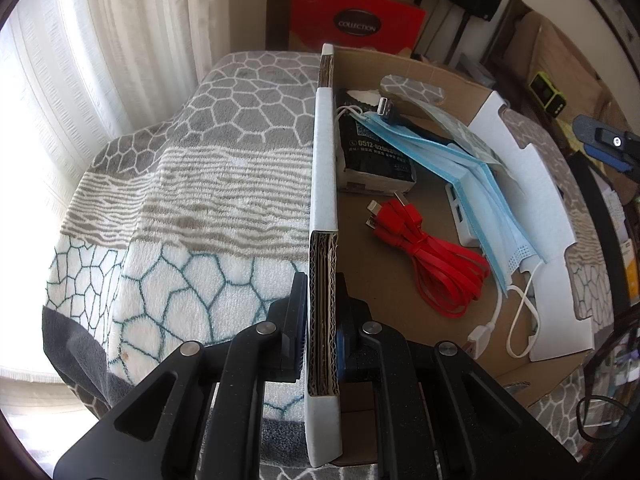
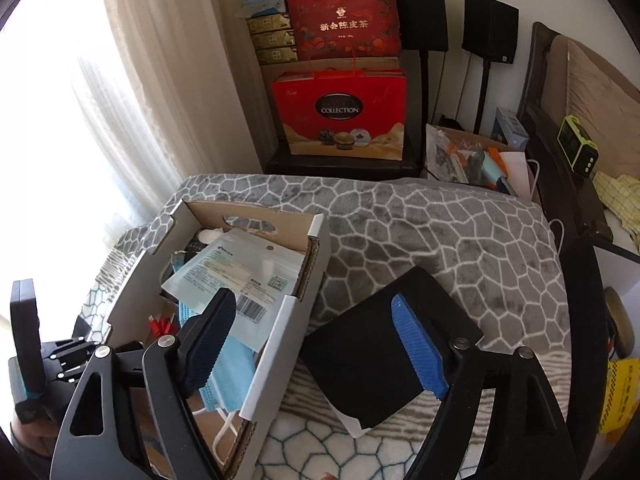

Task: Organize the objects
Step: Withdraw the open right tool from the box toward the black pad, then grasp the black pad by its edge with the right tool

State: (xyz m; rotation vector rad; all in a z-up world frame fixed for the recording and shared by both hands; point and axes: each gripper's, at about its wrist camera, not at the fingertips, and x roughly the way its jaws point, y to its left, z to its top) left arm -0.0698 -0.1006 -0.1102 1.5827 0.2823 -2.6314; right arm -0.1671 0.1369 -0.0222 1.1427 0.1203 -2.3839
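The cardboard box (image 1: 404, 248) sits on a blanket (image 1: 192, 184) with a grey and white honeycomb pattern, and it's pretty full already: a coiled red cable (image 1: 436, 264) lies flat on the floor of the box, just beside a stack of blue face masks (image 1: 476, 184) that leans across a white USB hub (image 1: 464, 216). Behind those is a dark tissue pack (image 1: 372, 156) against the near wall, with a black USB plug (image 1: 386, 110) resting on top of the masks, and a white cable (image 1: 516, 320) curls near the front corner. From the right wrist view a clear mask packet (image 2: 236, 276) with a barcode lies over everything in the box. The left gripper (image 1: 322, 344) is clamped tight on the box's side wall (image 1: 322, 184), 1 pad on each face of the corrugated edge. The right gripper (image 2: 320, 344) is spread wide with nothing between its pads; its dark finger (image 2: 208, 340) hangs over the box and its blue finger (image 2: 416, 348) is over a black flat box (image 2: 380, 360) that rests on the blanket just beside the cardboard box. Further back there's a red gift box (image 2: 340, 114) reading COLLECTION, a red tea bag (image 2: 344, 20) stacked above it, and 2 black speakers (image 2: 490, 28) on stands by the wall.
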